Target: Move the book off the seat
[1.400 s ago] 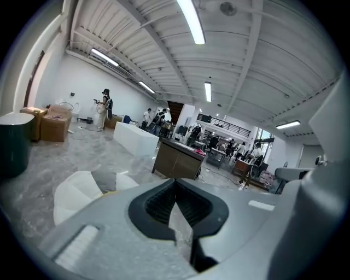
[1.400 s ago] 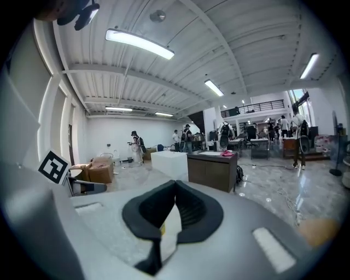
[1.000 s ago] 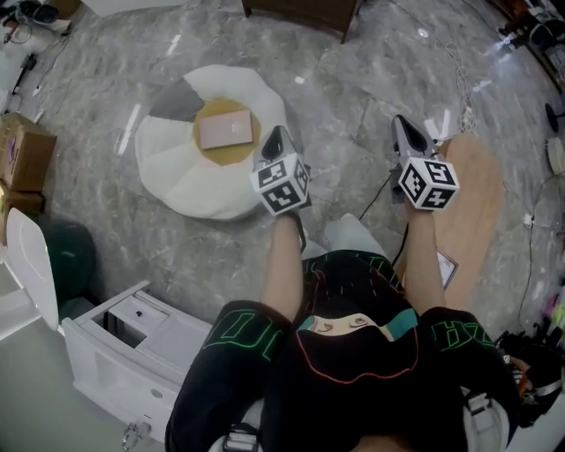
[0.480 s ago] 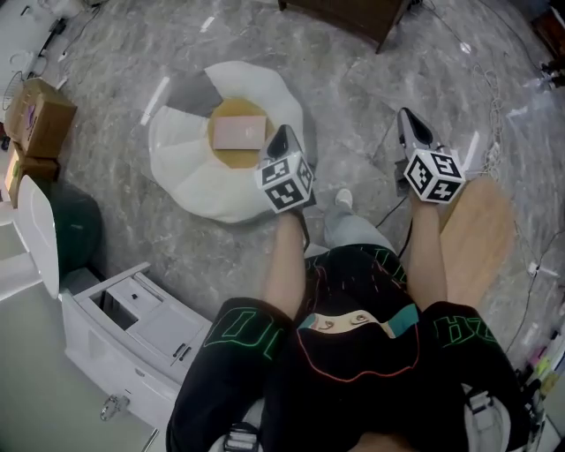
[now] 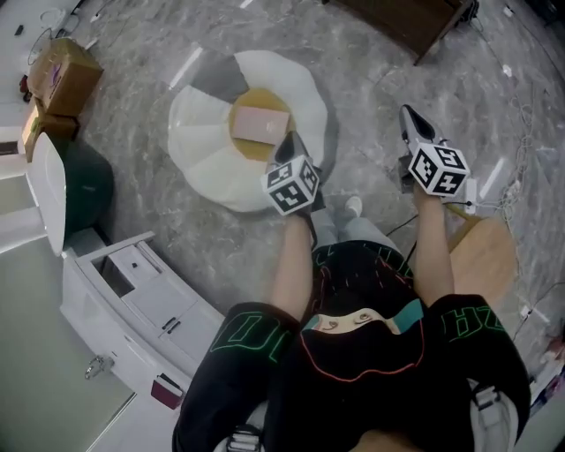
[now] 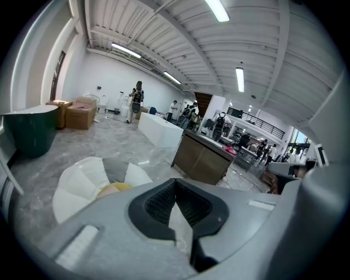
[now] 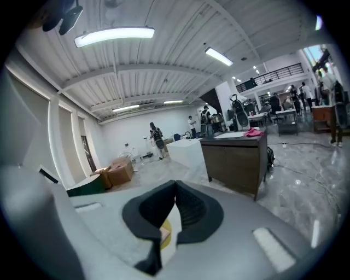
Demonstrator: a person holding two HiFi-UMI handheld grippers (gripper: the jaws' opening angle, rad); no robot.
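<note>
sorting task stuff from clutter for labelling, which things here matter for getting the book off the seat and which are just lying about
Part of the job:
book
seat
left gripper and right gripper, both shut, empty

Just lying about:
cardboard boxes
green tub
white cabinet
wooden desk
round wooden board

1 book [image 5: 261, 124], 1 seat [image 5: 208, 152], 2 grippers [image 5: 292, 139] [image 5: 408, 113].

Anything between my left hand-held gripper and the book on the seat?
Nothing visible. The book lies uncovered on the seat; the left hand-held gripper, jaws shut, is close beside it with nothing between.
</note>
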